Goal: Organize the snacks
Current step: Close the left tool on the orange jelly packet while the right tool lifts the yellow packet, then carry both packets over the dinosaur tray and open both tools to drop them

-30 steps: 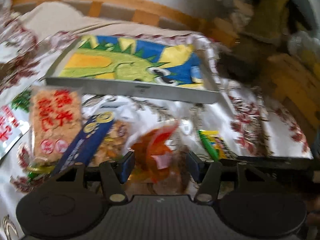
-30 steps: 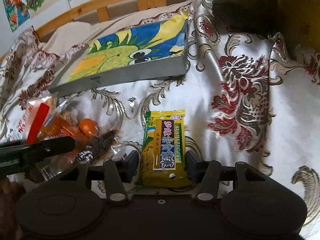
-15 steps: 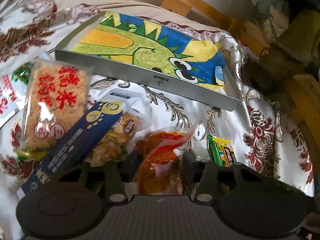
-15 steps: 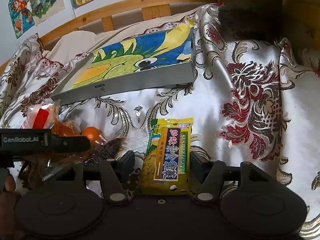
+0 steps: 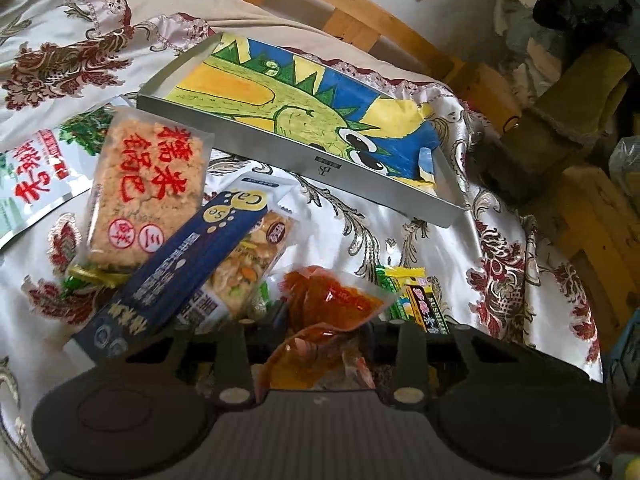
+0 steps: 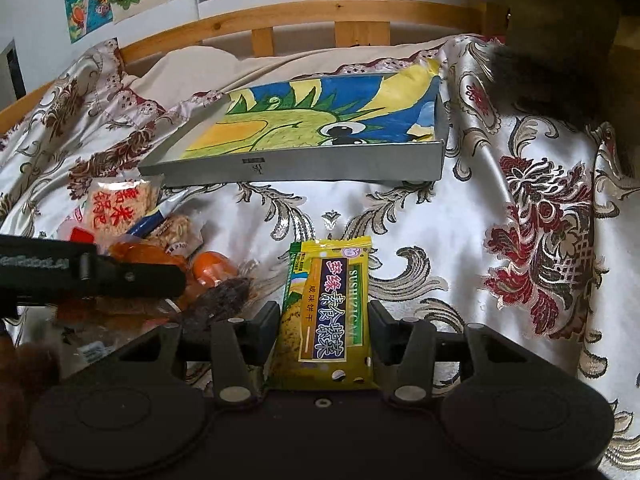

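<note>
The right gripper (image 6: 324,316) clasps a yellow biscuit packet (image 6: 330,312) (printed "SUSHIZICAI") above the bedspread (image 6: 460,220). The left gripper (image 5: 320,320) pinches an orange snack bag (image 5: 332,300) beside the snack pile.

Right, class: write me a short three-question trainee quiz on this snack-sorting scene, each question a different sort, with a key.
1. True or false: the grey tray already holds snacks.
2. Which packet sits between the fingers of the right hand-held gripper? A) yellow-green biscuit packet B) dark blue packet C) rice cracker packet
3. Fill in: the left hand-held gripper has the ____ bag between its fingers.

Key: 1 false; 2 A; 3 orange.
</note>
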